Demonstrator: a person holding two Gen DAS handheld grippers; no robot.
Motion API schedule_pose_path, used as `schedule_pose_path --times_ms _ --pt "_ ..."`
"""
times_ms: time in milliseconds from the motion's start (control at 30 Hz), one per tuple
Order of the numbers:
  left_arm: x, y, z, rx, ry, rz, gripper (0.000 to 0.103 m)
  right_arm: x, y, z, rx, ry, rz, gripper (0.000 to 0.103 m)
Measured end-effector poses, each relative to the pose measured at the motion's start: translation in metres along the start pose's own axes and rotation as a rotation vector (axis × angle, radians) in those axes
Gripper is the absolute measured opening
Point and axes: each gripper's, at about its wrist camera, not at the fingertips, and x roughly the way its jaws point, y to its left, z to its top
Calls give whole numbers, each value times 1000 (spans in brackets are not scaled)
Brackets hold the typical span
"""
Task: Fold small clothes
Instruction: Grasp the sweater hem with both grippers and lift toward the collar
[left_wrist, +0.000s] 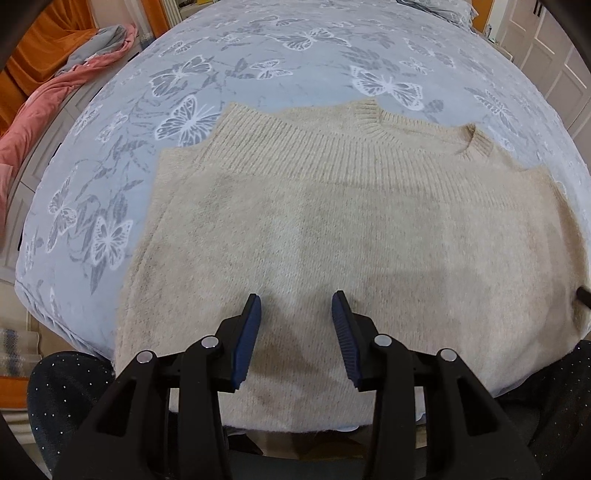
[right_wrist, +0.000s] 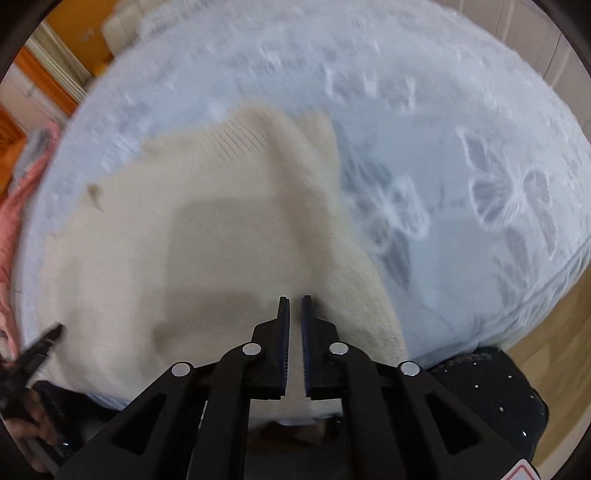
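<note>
A cream knitted sleeveless sweater (left_wrist: 332, 221) lies flat on the bed, its ribbed neck at the far side. My left gripper (left_wrist: 296, 301) is open and empty, hovering over the sweater's near hem area. In the blurred right wrist view the same sweater (right_wrist: 207, 229) lies below my right gripper (right_wrist: 295, 301), whose jaws are almost closed with a narrow gap and nothing between them, over the sweater's right side. The left gripper's tip (right_wrist: 48, 341) shows at the lower left of that view.
The bed has a pale blue cover with white butterflies (left_wrist: 184, 118). A pink and grey heap of bedding (left_wrist: 55, 92) lies at the bed's far left. Dark speckled trouser knees (left_wrist: 66, 384) sit at the near edge. Wooden floor (right_wrist: 554, 332) shows at the right.
</note>
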Motion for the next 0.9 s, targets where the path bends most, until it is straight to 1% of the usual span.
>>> schedule_pose_path --times_ms 67,100,133,167,200,233,267,300,333,367,400,433,467,500,567,600,633,667,700,733,800,867,900 --pt "0 4 -2 -13 -1 -7 40 7 -1 1 -25 14 -32 8" --pt "-2 6 -3 -23 -3 -12 40 19 -2 1 -29 48 -58 9" --pt "-3 8 -3 -31 -4 -19 39 32 -6 2 -25 101 -75 6" --pt "-6 11 -3 -42 -8 -31 39 34 -8 3 -15 108 -58 4" --pt "-10 16 -2 -54 -17 -41 39 26 -10 7 0 77 -23 7" --pt "-15 24 1 -71 -37 -45 41 20 -8 8 -1 55 -12 11" --pt "-17 32 6 -84 -52 -40 44 13 -6 17 -7 19 -11 14" --pt "-18 40 12 -96 -65 -33 48 9 -7 22 -11 1 -9 26" --pt "-17 49 21 -106 -75 -25 48 7 -6 33 -17 -16 -4 38" --pt "-14 55 29 -112 -74 -16 48 8 -3 46 -22 -36 -3 40" --pt "-10 61 38 -119 -74 -12 51 8 -2 54 -29 -50 1 45" --pt "-3 67 50 -129 -71 -8 57 12 2 62 -36 -57 4 56" --pt "3 72 59 -142 -63 -6 60 22 6 74 -39 -57 1 60" --pt "11 78 69 -159 -53 -28 62 28 5 82 -39 -50 -6 63" --pt "26 85 80 -191 -40 -58 62 47 17 91 -48 -25 -32 63" --pt "32 87 84 -203 -24 -62 62 56 17 94 -54 -6 -28 63" --pt "41 88 87 -220 -5 -78 61 62 15 95 -57 24 -11 58" --pt "47 89 88 -230 5 -102 57 67 17 94 -61 45 10 47" --pt "50 89 90 -233 10 -127 39 65 15 93 -59 47 33 17" --pt "49 87 92 -227 11 -151 26 57 16 95 -45 19 57 9" --pt "42 85 95 -212 -15 -136 14 33 12 100 -8 -73 107 8" --pt "40 87 99 -203 -21 -119 12 18 -2 103 47 -138 125 8" --pt "44 88 99 -204 -9 -112 12 22 -8 105 61 -133 118 8"
